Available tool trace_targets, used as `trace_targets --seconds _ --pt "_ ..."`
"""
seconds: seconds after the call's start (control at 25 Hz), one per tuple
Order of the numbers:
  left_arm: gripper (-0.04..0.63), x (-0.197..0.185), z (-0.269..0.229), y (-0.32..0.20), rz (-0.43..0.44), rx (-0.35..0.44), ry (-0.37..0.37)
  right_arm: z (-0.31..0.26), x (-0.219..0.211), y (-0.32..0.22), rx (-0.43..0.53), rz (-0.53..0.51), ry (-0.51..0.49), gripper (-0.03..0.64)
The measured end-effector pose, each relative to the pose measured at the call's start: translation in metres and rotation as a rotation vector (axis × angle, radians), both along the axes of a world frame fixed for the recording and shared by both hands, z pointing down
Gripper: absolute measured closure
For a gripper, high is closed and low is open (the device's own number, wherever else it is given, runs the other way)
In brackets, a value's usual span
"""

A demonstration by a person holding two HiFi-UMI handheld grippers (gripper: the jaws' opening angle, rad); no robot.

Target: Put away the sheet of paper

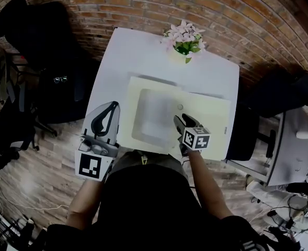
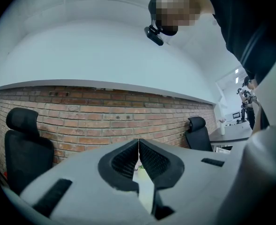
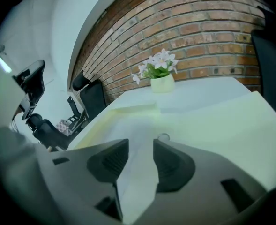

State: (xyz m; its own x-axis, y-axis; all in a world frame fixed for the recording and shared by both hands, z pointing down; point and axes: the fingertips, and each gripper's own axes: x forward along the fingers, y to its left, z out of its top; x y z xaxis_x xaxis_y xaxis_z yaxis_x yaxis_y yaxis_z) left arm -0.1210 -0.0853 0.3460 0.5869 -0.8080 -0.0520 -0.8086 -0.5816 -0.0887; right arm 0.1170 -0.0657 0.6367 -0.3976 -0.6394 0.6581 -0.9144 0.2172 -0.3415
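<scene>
A: Place of the white sheet of paper (image 1: 154,116)?

B: Flat on the left leaf of the open pale yellow paper folder (image 1: 211,116), toward the near edge of the white rectangular tabletop (image 1: 135,51). Wholly inside the folder's outline, with yellow margin showing round it.

A: And the right gripper (image 1: 185,120) (image 3: 140,146)?

B: Hanging over the folder's middle, just beside the sheet's right edge, close to the tabletop's near edge. Released: jaws standing well apart in the right gripper view, with only pale paper showing in the gap beneath, pressed by neither pad.

A: The left gripper (image 1: 111,109) (image 2: 138,144)?

B: Clenched and empty, jaw tips meeting in a thin seam. Held over the near left corner of the tabletop, off the folder's left edge and apart from the sheet. Pointed at the red brick wall (image 2: 105,111).

A: Anything else on the tabletop?

B: A pale pot of pink and white flowers (image 1: 184,40) (image 3: 162,81) at the far edge, beyond the folder. Also a small metal ring (image 1: 180,107) (image 3: 163,137) on the folder, just ahead of the right gripper's tips.

A: Around the table?

B: Black office chairs (image 1: 38,25) to the left and right, on a wooden plank floor (image 1: 38,171)
</scene>
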Motion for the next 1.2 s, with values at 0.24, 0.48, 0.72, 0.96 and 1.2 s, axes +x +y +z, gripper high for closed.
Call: trace_targets --seconds 0.24,0.48,0.72,0.96,1.2 --pt "0.569 0.017 -0.001 -0.001 0.030 0.008 0.001 -0.007 0.039 0.002 0.009 0.135 -0.040 0.592" --pt "0.569 0.037 -0.008 -0.003 0.056 0.018 0.003 -0.035 0.073 -0.006 0.066 0.205 -0.054 0.603" --pt "0.569 0.048 -0.013 -0.004 0.066 0.018 0.010 -0.097 0.092 -0.033 0.210 0.223 -0.035 0.603" --pt "0.569 0.056 -0.015 -0.010 0.074 0.024 0.012 -0.170 0.087 -0.055 0.362 0.199 -0.062 0.603" --pt "0.569 0.057 -0.017 -0.010 0.076 0.019 0.016 -0.249 0.071 -0.055 0.539 0.131 -0.024 0.603"
